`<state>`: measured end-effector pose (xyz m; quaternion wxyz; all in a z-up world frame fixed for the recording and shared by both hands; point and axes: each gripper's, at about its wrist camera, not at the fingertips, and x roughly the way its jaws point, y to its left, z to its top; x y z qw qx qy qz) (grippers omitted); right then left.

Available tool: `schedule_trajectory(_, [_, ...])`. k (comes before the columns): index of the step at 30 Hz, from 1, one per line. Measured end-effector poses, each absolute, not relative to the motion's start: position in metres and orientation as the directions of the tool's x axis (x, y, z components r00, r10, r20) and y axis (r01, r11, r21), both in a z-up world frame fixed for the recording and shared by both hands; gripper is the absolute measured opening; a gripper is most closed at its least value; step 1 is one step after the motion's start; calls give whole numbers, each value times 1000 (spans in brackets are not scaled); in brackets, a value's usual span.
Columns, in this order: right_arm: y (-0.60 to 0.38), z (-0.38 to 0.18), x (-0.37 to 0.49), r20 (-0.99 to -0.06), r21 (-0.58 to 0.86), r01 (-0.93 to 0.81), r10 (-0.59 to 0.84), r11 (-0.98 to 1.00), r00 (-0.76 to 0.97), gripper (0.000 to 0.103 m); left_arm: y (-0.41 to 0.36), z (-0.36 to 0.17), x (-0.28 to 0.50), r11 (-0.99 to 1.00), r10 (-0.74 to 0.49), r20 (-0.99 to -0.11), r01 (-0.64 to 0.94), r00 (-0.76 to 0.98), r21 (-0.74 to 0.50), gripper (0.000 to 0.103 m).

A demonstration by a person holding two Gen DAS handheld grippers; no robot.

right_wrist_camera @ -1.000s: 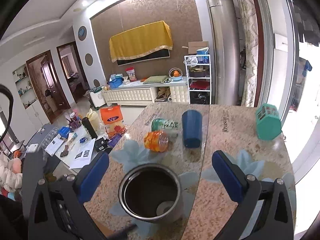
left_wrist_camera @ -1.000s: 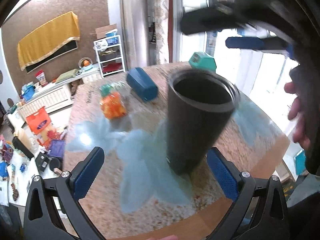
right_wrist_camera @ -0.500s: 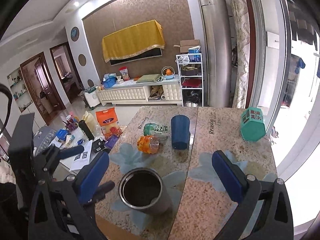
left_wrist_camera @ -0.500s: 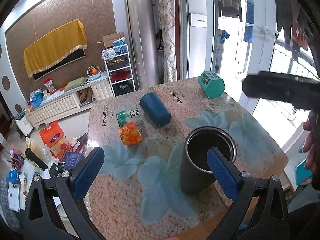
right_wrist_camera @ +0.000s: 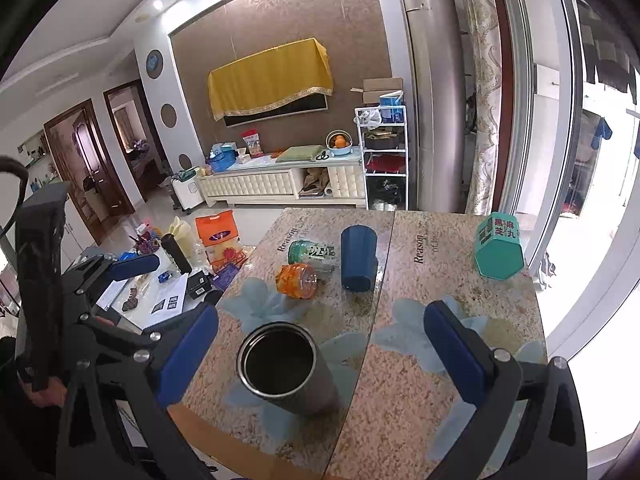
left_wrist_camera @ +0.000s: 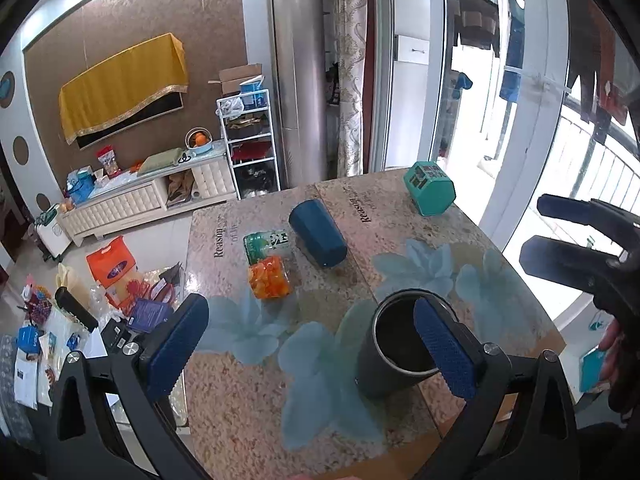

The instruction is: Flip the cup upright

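A dark metal cup (left_wrist_camera: 394, 350) stands upright, mouth up, near the front edge of the granite table (left_wrist_camera: 400, 240); it also shows in the right wrist view (right_wrist_camera: 286, 366). My left gripper (left_wrist_camera: 316, 346) is open and empty, raised above and behind the cup, whose rim its right pad overlaps in view. My right gripper (right_wrist_camera: 324, 350) is open and empty, above the table, apart from the cup. The right gripper also shows at the right edge of the left wrist view (left_wrist_camera: 580, 236), and the left gripper at the left of the right wrist view (right_wrist_camera: 120, 280).
A blue cup (left_wrist_camera: 318, 238) lies on its side mid-table, with a green can (left_wrist_camera: 264, 242) and an orange bottle (left_wrist_camera: 270, 282) beside it. A teal box (left_wrist_camera: 430, 188) stands at the far right corner. Cluttered floor and low table lie to the left.
Both grippers have pulled up and back from the cup. The cup stays standing upright on the table and looks smaller in both views.
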<state>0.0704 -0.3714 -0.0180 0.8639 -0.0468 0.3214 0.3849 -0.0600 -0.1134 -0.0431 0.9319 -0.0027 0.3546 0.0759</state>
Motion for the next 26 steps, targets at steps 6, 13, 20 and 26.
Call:
schedule_trajectory(6, [-373,-17,69,-585,162,-695,636,700,504,103,-112,-41,-61,988,141,-661,-146,737,48,103])
schedule_trajectory(13, [-373,-19,68,-589,162,-694,633,701,502,103,-111,-39,-64,987,145,-661,-157,736,41,103])
schedule_trajectory(20, [-375,-21,65,-594,162,-689,628,706,503,103,-109,-39,-66,986,143,-662,-162,735,33,103])
schedule_trajectory(26, [-377,-21,63,-591,159,-685,624,711,511,103,-111,-36,-70,988,131,-652,-154,747,21,103])
